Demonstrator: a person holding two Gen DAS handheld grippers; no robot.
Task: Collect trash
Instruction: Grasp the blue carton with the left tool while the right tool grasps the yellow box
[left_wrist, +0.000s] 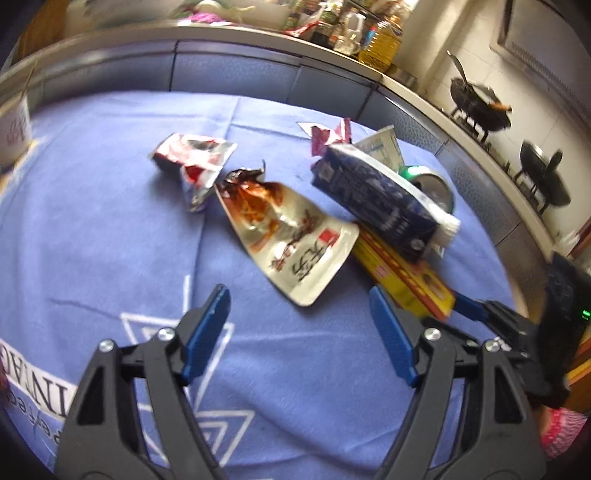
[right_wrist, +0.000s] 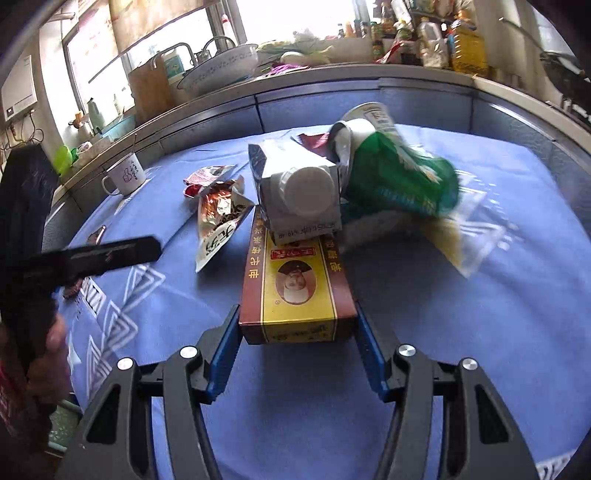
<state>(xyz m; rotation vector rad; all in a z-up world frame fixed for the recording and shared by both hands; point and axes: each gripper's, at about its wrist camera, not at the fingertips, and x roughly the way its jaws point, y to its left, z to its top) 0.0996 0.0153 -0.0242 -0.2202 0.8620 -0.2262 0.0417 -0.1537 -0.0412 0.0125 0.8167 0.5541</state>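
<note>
While the right gripper (right_wrist: 297, 339) reaches forward over the blue tablecloth (right_wrist: 461, 332), its two blue pads stand on either side of the near end of a long yellow-and-brown box (right_wrist: 295, 291); the left pad lies against the box's left edge and the right pad sits at its right corner, though the pictures do not settle whether they press on it, so a firm grip cannot be told. On the far end of that box rests a dark blue carton (right_wrist: 295, 192) lying on its side, its white screw cap (right_wrist: 304, 194) turned toward the right wrist camera. A crumpled green bag (right_wrist: 399, 184) leans against the carton's right side, blurred, with a clear plastic wrapper (right_wrist: 469, 236) just below it. A silver pouch with orange and black print (right_wrist: 221, 221) lies flat just left of the box, and a torn red-and-silver wrapper (right_wrist: 207, 177) lies beyond it. A white mug (right_wrist: 123, 177) stands near the cloth's far left edge. In the left wrist view the left gripper (left_wrist: 301, 314) hovers above the cloth with its jaws wide apart and nothing between them; the silver pouch lies just ahead of its pads. A hand (right_wrist: 51, 354) grasping that gripper's black handle shows at the left border of the right wrist view. Behind the table runs a grey counter (right_wrist: 332, 81) crowded with bottles (right_wrist: 461, 40) and a large white basin (right_wrist: 221, 66).
</note>
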